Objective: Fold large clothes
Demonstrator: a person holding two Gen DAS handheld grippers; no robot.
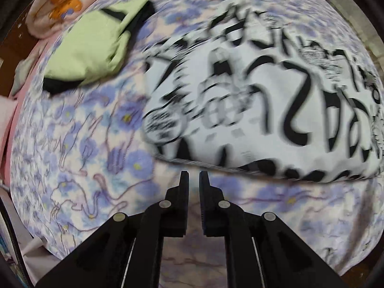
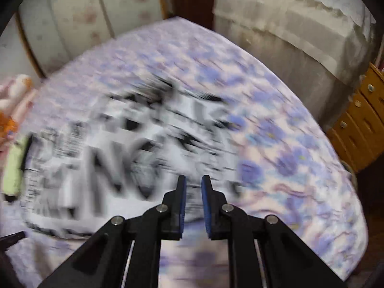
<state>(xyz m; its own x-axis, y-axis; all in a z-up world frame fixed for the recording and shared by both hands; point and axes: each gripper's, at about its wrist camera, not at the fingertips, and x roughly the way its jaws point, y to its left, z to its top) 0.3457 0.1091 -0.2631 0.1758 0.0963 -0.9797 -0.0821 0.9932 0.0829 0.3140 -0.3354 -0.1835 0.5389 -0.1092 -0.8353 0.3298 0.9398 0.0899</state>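
1. On the flower-print bedsheet (image 1: 79, 144) lies the black-and-white printed garment (image 1: 252, 100), already doubled into a broad block; its near hem runs just beyond the left gripper (image 1: 194, 175).
2. Left gripper: jaws drawn almost together, a narrow slit between the pads, nothing caught in it. It hangs above bare sheet, just short of the hem.
3. Right gripper (image 2: 194, 178): jaws likewise near closed, blue pads (image 2: 183, 192) facing each other. Motion blur hides whether any cloth lies between the tips; I cannot tell, though no fold appears lifted.
4. Judgement: both hands look free of the cloth, so the step in hand is probably re-approaching for the next fold.
5. To do it well: spread both jaws before descending, take the near hem at two points well apart, pinch through every layer, lift evenly, and carry the edge straight across so that the printed block stays square.
6. Risk: catching the sheet with the hem, or only the top layer.
7. Garment appearance: white ground, heavy black lettering and sketch-like graphics, soft, slightly puffed at the folded edge.
8. Beside it, well apart, a green garment with black trim (image 1: 96, 40), also folded.
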